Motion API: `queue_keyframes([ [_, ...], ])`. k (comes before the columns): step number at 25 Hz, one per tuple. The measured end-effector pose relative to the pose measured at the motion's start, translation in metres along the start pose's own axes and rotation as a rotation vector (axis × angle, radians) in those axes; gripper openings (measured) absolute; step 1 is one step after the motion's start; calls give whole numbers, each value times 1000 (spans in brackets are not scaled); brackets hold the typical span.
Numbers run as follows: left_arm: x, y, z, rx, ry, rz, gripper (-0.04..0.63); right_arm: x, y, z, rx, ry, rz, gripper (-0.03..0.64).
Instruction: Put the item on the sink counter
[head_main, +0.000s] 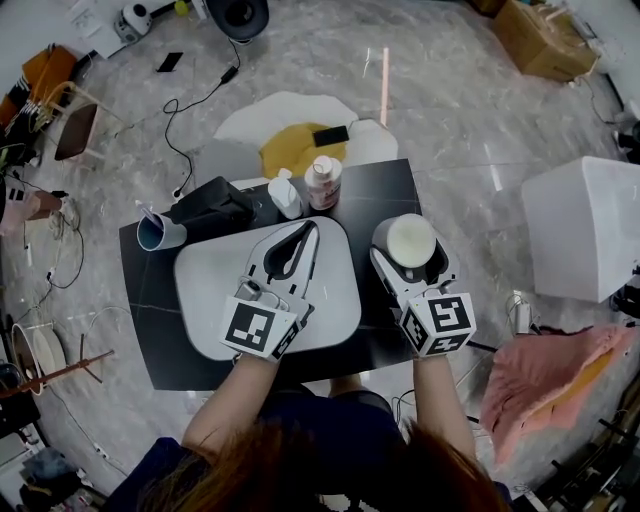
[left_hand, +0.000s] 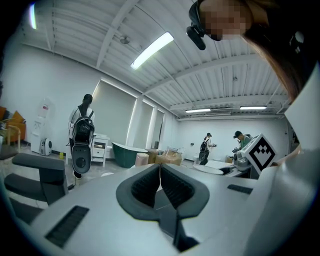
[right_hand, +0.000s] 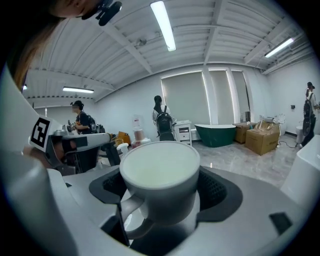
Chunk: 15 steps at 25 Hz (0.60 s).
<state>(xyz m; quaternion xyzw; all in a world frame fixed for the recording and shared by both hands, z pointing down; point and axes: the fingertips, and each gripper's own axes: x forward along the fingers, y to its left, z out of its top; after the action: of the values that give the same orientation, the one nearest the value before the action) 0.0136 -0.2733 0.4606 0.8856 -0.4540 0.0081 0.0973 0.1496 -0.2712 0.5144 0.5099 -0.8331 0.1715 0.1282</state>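
Here, centre right, the right gripper (head_main: 410, 245) clamps a white mug (right_hand: 159, 175); the left gripper (head_main: 306, 232), jaws pressed together and empty, sits mid-frame over the white basin (head_main: 200, 290).

Both arms reach forward side by side, the left arm (head_main: 226, 408) and the right arm (head_main: 440, 405). The left gripper (head_main: 307, 232) points far, its jaws pressed together with nothing between them. The right gripper (head_main: 410, 246) clamps a mug (right_hand: 160, 170) between its jaws.
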Motion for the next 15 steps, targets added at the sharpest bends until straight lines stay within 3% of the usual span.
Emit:
queue_keyframes([
  [15, 3, 4, -8, -12, 15, 2, 23, 52, -4, -44, -67, 107, 3, 439],
])
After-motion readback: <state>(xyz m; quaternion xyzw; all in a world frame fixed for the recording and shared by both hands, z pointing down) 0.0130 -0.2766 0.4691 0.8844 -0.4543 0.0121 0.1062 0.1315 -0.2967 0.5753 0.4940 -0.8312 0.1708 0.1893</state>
